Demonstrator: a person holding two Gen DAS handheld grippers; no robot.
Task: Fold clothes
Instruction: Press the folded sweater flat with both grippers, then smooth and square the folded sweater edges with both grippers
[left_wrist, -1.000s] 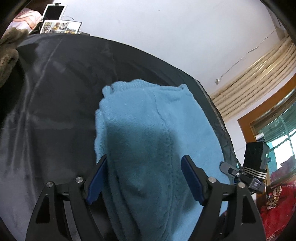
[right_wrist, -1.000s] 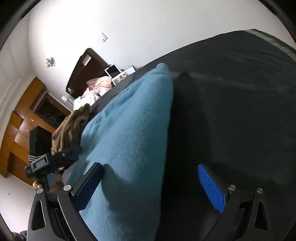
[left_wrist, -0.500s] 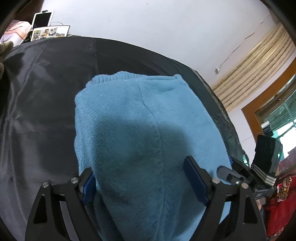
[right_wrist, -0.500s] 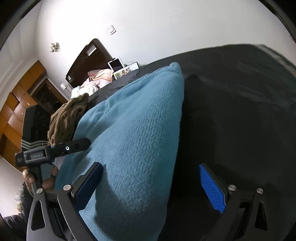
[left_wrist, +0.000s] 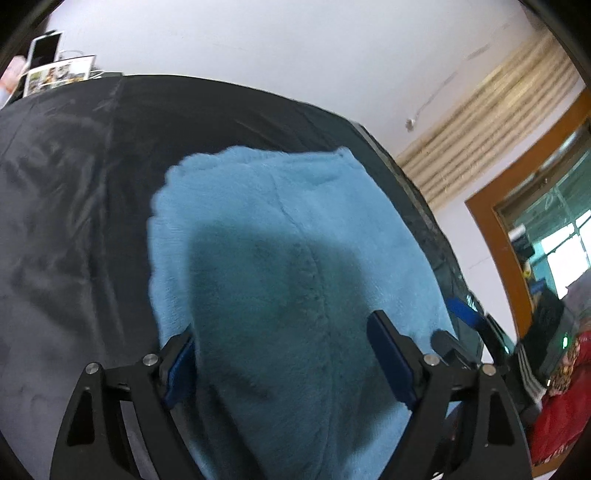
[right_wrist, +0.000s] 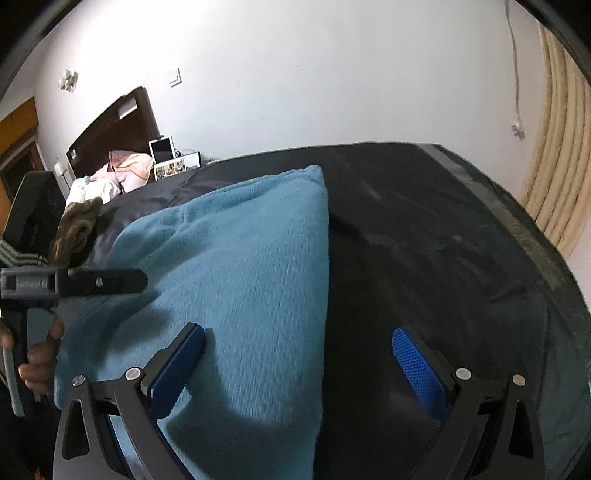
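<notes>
A folded light-blue fleece garment (left_wrist: 280, 266) lies on a black cloth-covered table (left_wrist: 66, 229). My left gripper (left_wrist: 288, 358) is open, its jaws wide apart over the near end of the garment, which fills the gap between them. In the right wrist view the garment (right_wrist: 236, 266) lies left of centre. My right gripper (right_wrist: 299, 365) is open; its left finger (right_wrist: 177, 365) is over the fleece and its right finger (right_wrist: 421, 373) over the bare black cloth (right_wrist: 443, 258). The left gripper also shows there at the left edge (right_wrist: 99, 282).
A brown crumpled garment (right_wrist: 77, 225) lies at the table's far left. A tablet and photo frame (right_wrist: 173, 158) stand behind the table, near a dark headboard (right_wrist: 110, 136). Beige curtains (right_wrist: 561, 147) hang at the right. The right gripper (left_wrist: 465, 321) shows at the garment's right side.
Both grippers have risen and tilted, so more of the wall and room shows. The garment stays folded on the cloth. Both grippers remain open.
</notes>
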